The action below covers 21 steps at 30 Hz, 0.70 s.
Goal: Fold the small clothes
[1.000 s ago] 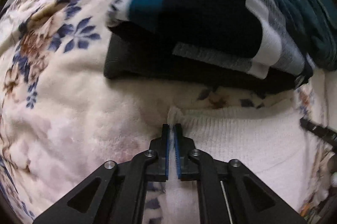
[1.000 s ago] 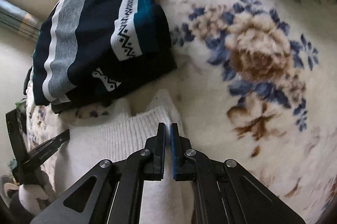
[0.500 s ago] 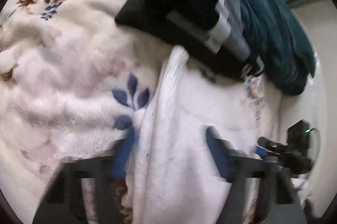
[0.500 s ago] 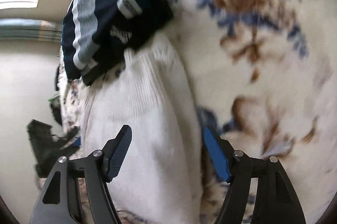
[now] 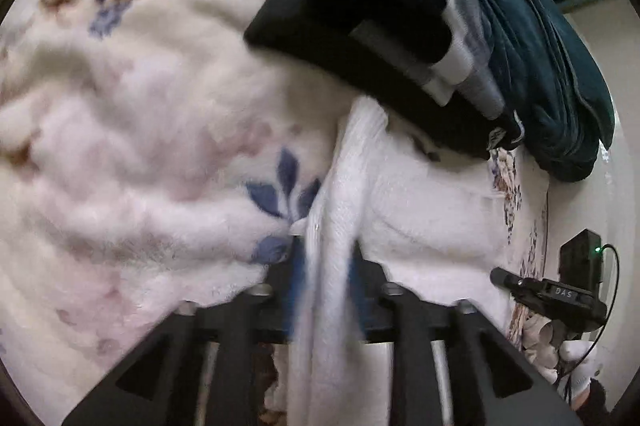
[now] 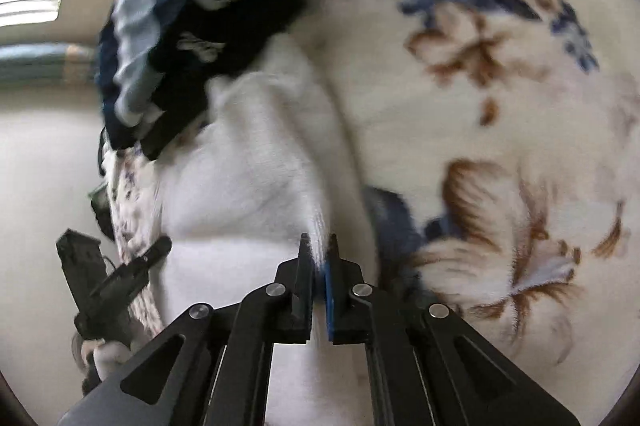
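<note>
A white knit garment (image 5: 420, 202) lies on a cream floral blanket (image 5: 140, 130). My left gripper (image 5: 326, 258) grips a bunched fold along its left edge; the jaws are blurred and close around the cloth. In the right wrist view the same garment (image 6: 248, 178) lies left of centre, and my right gripper (image 6: 318, 246) is shut on its right edge. The other gripper shows at the edge of each view, at the right of the left wrist view (image 5: 552, 294) and at the left of the right wrist view (image 6: 112, 282).
A folded stack of dark navy, teal and grey striped clothes (image 5: 400, 10) sits beyond the white garment, also in the right wrist view (image 6: 188, 22). A dark teal blanket (image 5: 544, 66) lies behind it. The floral blanket (image 6: 480, 86) spreads to the right.
Both grippers let go of the garment's far corners, opened, drew back along its sides, and have closed again on the side edges nearer to me.
</note>
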{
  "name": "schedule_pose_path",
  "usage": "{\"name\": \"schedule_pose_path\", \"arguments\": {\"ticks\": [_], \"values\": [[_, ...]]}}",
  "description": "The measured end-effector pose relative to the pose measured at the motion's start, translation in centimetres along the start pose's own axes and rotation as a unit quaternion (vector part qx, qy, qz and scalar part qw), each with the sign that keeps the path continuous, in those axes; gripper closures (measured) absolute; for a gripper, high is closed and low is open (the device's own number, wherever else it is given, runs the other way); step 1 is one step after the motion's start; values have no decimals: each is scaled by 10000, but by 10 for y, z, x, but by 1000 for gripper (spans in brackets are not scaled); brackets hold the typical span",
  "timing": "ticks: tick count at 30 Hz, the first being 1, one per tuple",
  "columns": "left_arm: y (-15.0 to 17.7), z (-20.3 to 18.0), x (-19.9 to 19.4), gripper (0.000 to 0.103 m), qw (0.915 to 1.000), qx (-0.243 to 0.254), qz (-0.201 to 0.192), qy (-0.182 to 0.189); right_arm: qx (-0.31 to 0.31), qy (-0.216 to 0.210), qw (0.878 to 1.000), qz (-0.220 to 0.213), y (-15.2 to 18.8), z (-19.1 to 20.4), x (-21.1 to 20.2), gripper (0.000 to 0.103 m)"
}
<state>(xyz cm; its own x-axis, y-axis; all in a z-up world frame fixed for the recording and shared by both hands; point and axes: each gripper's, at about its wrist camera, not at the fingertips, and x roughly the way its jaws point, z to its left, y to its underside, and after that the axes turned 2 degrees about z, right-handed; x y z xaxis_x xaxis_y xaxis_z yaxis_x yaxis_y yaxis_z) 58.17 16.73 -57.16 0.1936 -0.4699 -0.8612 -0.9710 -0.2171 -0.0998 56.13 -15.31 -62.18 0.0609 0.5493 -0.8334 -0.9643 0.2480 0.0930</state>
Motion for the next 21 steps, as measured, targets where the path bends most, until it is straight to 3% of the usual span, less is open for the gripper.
{"name": "schedule_pose_path", "arguments": {"ticks": [2, 3, 4, 7, 8, 9, 10, 11, 15, 18, 21], "values": [[-9, -11, -3, 45, 9996, 222, -162, 59, -297, 123, 9993, -212, -6, 13, -12, 79], [-13, -15, -2, 44, 9993, 313, -203, -18, -400, 201, 9984, -335, -9, 18, -17, 62], [-21, -21, 3, 44, 9988, 446, -220, -41, -492, 221, 9974, -473, -14, 23, -20, 53], [-39, -37, 29, 44, 9959, 865, -65, -243, -619, 255, 9966, -476, -32, 35, -13, 49], [-42, -44, 38, 55, 9943, 1009, -51, -336, -706, 389, 9956, -481, -41, 42, -5, 49], [-41, -46, 41, 75, 9930, 1116, -117, -359, -787, 467, 9946, -499, -45, 47, 0, 61], [-43, -50, 45, 96, 9915, 1221, -112, -437, -929, 568, 9922, -601, -49, 52, 2, 100], [-44, -54, 45, 96, 9907, 1265, -168, -478, -1057, 808, 9887, -685, -54, 60, 3, 98], [-51, -58, 22, 96, 9921, 1055, -628, -250, -1253, 1000, 9800, -1181, -55, 76, -20, 99], [-64, -27, 35, 96, 9979, 460, -374, -268, -1090, 1068, 9776, -1446, -63, 69, -29, 99], [-71, -7, 59, 94, 9988, 307, 91, -374, -774, 1111, 9845, -1113, -79, 52, -7, 99]]}}
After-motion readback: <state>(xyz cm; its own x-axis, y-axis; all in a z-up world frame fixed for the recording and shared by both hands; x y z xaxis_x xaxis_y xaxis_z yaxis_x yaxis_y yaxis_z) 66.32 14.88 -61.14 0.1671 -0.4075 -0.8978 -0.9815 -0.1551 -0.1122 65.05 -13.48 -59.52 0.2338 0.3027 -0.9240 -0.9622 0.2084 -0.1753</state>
